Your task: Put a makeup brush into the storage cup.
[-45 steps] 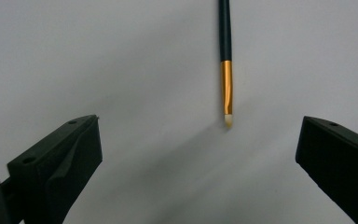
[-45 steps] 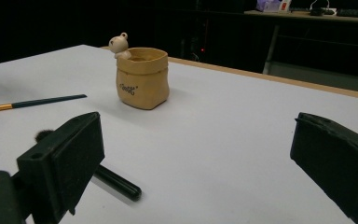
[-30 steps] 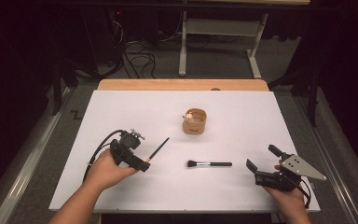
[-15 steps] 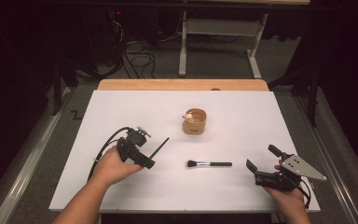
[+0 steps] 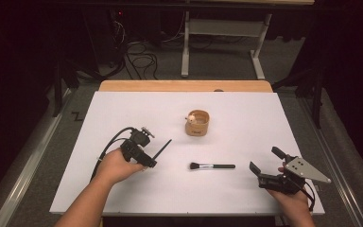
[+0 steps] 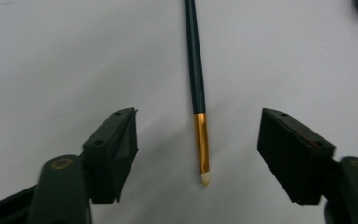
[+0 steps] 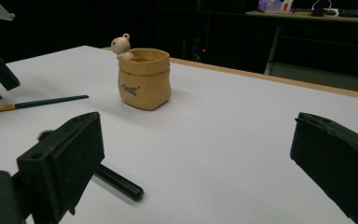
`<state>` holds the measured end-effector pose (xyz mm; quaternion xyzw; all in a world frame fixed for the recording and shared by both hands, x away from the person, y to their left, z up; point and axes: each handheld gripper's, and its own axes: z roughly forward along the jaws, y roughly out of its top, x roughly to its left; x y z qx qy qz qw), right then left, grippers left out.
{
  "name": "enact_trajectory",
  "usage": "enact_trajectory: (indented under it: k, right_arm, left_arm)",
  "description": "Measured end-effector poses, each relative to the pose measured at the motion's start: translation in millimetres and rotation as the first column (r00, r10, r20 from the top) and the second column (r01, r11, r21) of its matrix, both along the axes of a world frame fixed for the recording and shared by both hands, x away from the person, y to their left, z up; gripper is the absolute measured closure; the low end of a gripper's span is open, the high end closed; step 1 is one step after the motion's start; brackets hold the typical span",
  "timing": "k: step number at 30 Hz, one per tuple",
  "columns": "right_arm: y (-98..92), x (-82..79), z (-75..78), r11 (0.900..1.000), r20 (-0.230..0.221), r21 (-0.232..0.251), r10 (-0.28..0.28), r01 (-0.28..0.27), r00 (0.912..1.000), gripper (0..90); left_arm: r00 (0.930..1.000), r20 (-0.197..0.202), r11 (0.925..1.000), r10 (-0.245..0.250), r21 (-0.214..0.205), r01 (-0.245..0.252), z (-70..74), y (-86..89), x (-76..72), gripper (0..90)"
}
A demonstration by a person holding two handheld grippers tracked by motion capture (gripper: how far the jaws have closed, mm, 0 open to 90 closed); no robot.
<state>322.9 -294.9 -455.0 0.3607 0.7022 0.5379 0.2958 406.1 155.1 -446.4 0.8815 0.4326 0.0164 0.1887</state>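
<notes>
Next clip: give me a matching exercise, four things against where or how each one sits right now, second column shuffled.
Things:
1. thin brush
2. black-handled brush
3. tan pot
4. right gripper

States:
A. upright, past the middle of the white table
B. lying flat in the middle, bristles to the left
C. open, holding nothing
D. lying between the left gripper jaws, untouched

Pairs: 1-D, 2-B, 3-A, 4-C

Thin brush (image 5: 162,148) left on the desk (image 5: 246,118), makeup brush (image 5: 212,166) to its right, pot (image 5: 197,123) farther back, centre.
</notes>
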Motion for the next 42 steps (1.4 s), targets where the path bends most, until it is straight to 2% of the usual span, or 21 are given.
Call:
enact_trajectory:
  k: [1, 2, 4, 6, 10, 16, 29, 38, 42]
  right_arm:
    - [0.0, 0.0, 0.0, 1.0000, 0.000, 0.000, 0.000, 0.000, 1.0000, 3.5]
    - [0.4, -0.3, -0.2, 1.0000, -0.005, 0.004, -0.002, 0.002, 1.0000, 3.6]
    - [0.2, -0.1, -0.3, 1.0000, -0.002, -0.002, -0.002, 0.002, 1.0000, 3.6]
    - [0.2, 0.0, -0.4, 1.0000, -0.001, -0.003, 0.000, 0.000, 1.0000, 3.6]
    - [0.3, -0.4, -0.4, 1.0000, -0.006, -0.001, -0.003, 0.003, 1.0000, 3.6]
    - [0.4, -0.1, -0.7, 1.0000, -0.004, -0.001, 0.000, 0.000, 1.0000, 3.6]
    - [0.4, -0.3, -0.6, 1.0000, -0.001, -0.003, 0.000, 0.000, 1.0000, 3.6]
    - [-0.1, -0.2, -0.8, 1.0000, -0.003, -0.002, -0.001, 0.001, 1.0000, 3.6]
    - [-0.4, -0.3, -0.7, 1.0000, -0.003, 0.000, -0.003, 0.003, 1.0000, 3.6]
  left_arm:
    - [1.0000, -0.002, 1.0000, -0.004, -0.001, 0.004, -0.6, -0.6, 0.3, 33.7]
    - [1.0000, -0.004, 1.0000, -0.009, -0.002, 0.009, -1.3, -1.2, 0.6, 39.9]
    - [0.9999, -0.006, 0.9999, -0.012, 0.011, 0.012, -3.0, -3.0, 1.1, 42.1]
    - [0.9999, -0.010, 0.9998, -0.014, 0.014, 0.014, -4.6, -3.9, 2.0, 49.8]
    - [0.9996, -0.016, 0.9993, -0.023, 0.028, 0.024, -6.9, -4.9, 3.2, 55.4]
    - [1.0000, -0.003, 0.9996, -0.007, 0.026, 0.007, -8.1, -4.9, 4.2, 67.1]
    - [0.9998, -0.009, 0.9986, -0.017, 0.050, 0.018, -11.3, -9.5, 5.1, 71.9]
    - [0.9999, 0.009, 0.9989, -0.010, 0.047, 0.009, -9.7, -14.7, 7.6, 73.0]
    - [0.9999, 0.005, 0.9986, -0.013, 0.051, 0.013, -9.7, -16.5, 8.7, 74.0]
